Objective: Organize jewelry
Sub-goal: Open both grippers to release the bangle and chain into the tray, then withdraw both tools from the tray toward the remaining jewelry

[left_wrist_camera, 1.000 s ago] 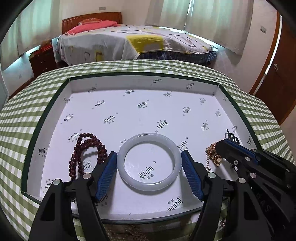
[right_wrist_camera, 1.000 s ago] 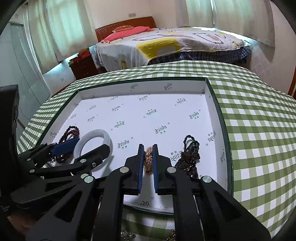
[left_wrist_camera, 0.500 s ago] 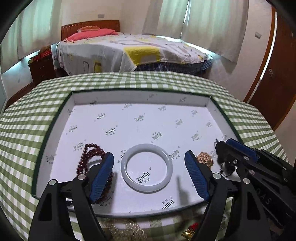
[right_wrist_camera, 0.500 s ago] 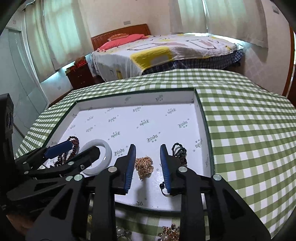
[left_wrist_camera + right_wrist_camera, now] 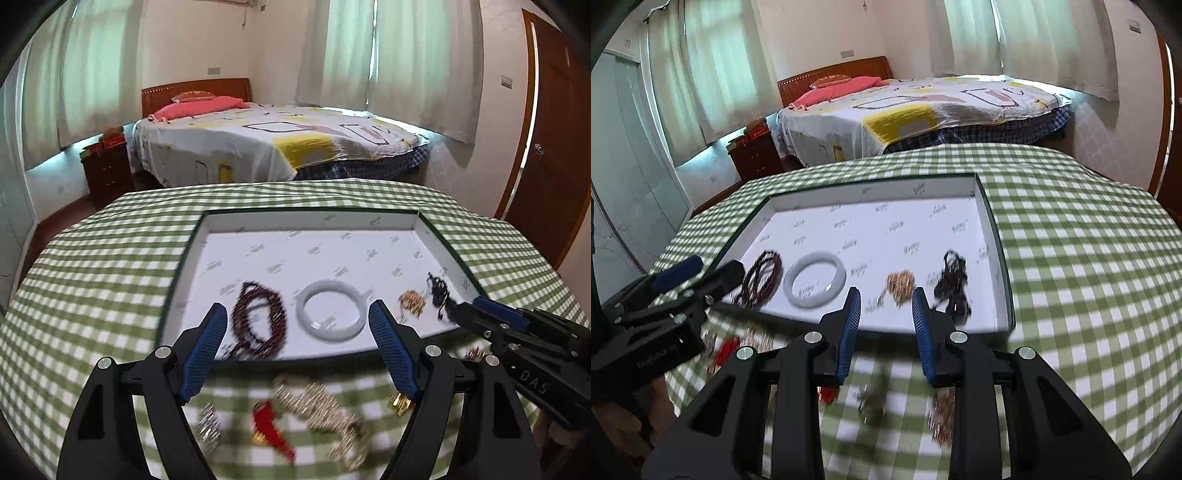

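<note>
Lying in our tray (image 5: 448, 254), left to right: dark-red beads (image 5: 258, 321), white bangle (image 5: 330, 314), gold chain (image 5: 412, 301), black cord (image 5: 437, 291). Our left gripper (image 5: 297, 350) is spread wide, our right gripper (image 5: 886, 321) parted, both empty.

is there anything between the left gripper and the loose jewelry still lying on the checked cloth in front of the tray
Nothing visible. The left gripper hangs open and empty above the loose pieces: a gold chain and a red piece lie on the bare cloth in front of the tray, with only air between.
</note>
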`<action>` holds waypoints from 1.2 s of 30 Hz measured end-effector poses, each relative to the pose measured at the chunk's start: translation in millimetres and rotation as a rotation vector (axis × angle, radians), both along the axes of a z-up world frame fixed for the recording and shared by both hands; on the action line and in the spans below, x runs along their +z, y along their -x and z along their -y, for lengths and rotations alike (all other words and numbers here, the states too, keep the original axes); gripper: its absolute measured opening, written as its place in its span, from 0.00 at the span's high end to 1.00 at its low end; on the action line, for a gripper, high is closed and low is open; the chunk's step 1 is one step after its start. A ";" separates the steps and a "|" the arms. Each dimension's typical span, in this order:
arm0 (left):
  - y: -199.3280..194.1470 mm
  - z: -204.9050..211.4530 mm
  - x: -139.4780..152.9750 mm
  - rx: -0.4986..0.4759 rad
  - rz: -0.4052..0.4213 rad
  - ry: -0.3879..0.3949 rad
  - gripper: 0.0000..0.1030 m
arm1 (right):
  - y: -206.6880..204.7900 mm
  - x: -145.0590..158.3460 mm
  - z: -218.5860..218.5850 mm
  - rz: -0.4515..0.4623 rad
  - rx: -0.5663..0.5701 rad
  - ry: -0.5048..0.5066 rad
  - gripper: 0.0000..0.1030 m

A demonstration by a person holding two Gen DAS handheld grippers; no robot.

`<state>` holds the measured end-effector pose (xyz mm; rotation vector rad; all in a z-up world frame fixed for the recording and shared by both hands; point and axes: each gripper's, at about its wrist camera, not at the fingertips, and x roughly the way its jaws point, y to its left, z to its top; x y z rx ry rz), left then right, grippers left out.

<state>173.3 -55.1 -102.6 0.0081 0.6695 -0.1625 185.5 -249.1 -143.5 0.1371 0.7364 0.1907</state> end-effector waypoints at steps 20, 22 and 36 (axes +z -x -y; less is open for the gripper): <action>57.1 -48.0 -40.5 0.092 -0.093 -0.015 0.26 | 55.8 -22.3 -16.4 -0.038 0.038 0.031 0.72; 56.1 -50.8 -41.5 0.098 -0.093 -0.019 0.26 | 55.4 -22.5 -16.5 -0.039 0.039 0.028 0.72; 36.4 -72.9 -56.6 0.142 -0.156 -0.007 0.34 | 50.9 -31.2 -16.1 -0.059 0.039 0.018 0.72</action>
